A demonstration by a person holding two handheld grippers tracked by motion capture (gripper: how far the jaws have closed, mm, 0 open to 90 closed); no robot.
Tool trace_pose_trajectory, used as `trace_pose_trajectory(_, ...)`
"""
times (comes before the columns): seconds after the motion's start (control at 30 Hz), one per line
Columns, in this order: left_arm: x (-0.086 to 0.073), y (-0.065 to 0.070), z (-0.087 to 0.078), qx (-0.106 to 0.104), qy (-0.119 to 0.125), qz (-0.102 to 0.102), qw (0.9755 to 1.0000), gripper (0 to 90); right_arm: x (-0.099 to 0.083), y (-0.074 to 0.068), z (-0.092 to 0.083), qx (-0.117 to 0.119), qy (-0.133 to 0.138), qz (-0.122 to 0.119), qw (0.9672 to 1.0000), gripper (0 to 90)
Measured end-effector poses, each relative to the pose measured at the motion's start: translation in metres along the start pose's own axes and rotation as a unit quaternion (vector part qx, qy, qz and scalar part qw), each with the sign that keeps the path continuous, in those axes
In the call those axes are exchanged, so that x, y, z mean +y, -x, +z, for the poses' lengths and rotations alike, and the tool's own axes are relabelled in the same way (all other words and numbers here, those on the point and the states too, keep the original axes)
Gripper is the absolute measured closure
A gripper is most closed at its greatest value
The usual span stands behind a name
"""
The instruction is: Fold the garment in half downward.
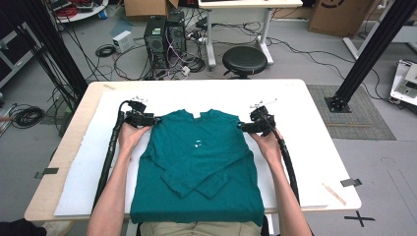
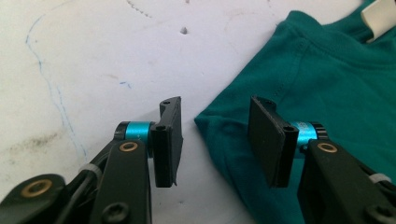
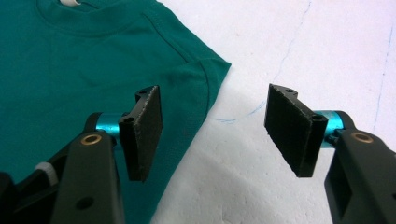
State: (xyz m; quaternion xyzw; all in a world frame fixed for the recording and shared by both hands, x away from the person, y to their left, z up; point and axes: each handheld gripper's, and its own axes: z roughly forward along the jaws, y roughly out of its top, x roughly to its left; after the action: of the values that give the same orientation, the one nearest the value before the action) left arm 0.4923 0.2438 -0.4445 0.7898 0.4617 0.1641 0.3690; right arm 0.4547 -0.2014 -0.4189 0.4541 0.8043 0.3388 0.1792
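Note:
A teal long-sleeved shirt (image 1: 199, 167) lies flat on the white table cover, collar away from the person, both sleeves folded across its front. My left gripper (image 1: 156, 119) sits at the shirt's left shoulder. In the left gripper view that gripper (image 2: 219, 140) is open, its jaws straddling the shoulder corner of the shirt (image 2: 308, 79). My right gripper (image 1: 242, 126) is at the right shoulder. In the right gripper view it (image 3: 215, 130) is open too, one jaw over the shirt (image 3: 70, 74), the other over bare cover beside the edge.
The white cover (image 1: 305, 142) spans most of the wooden table (image 1: 69, 142). A wooden stick (image 1: 334, 193) lies near the front right corner. The shirt's hem hangs over the front edge. Behind the table stand a black stool (image 1: 244, 60) and computer towers (image 1: 164, 37).

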Motion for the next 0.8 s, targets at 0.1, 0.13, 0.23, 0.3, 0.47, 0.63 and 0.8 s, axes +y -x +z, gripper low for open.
trace_pose_trajectory(0.1, 0.000, 0.004, 0.000, 0.002, -0.001, 0.013, 0.9999, 58.0, 0.000, 0.000, 0.000, -0.001, 0.003, 0.003, 1.0000, 37.0)
trace_pose_trajectory(0.13, 0.000, 0.005, 0.000, 0.001, 0.000, 0.016, 0.9999, 60.6, 0.000, 0.000, 0.000, -0.002, 0.004, 0.003, 1.0000, 36.6)
trace_pose_trajectory(0.23, -0.001, 0.005, 0.001, -0.005, 0.005, 0.016, 0.9998, 66.7, 0.000, 0.000, 0.000, -0.002, 0.000, 0.007, 1.0000, 35.5)
trace_pose_trajectory(0.3, -0.002, 0.004, 0.001, -0.008, 0.008, 0.014, 0.9998, 71.6, 0.000, 0.003, -0.001, -0.004, 0.004, 0.008, 0.9999, 34.9)
trace_pose_trajectory(0.47, -0.005, 0.000, 0.002, -0.031, 0.018, 0.000, 0.9994, 84.5, 0.008, 0.010, -0.006, 0.004, 0.008, 0.024, 0.9997, 33.1)
trace_pose_trajectory(0.63, -0.004, 0.002, 0.001, -0.022, 0.016, 0.010, 0.9996, 84.5, 0.028, 0.019, 0.014, 0.031, -0.012, 0.024, 0.9992, 33.2)
trace_pose_trajectory(0.8, -0.005, 0.002, 0.002, -0.027, 0.020, 0.007, 0.9994, 84.4, 0.024, 0.015, 0.048, 0.030, -0.053, 0.008, 0.9981, 36.7)
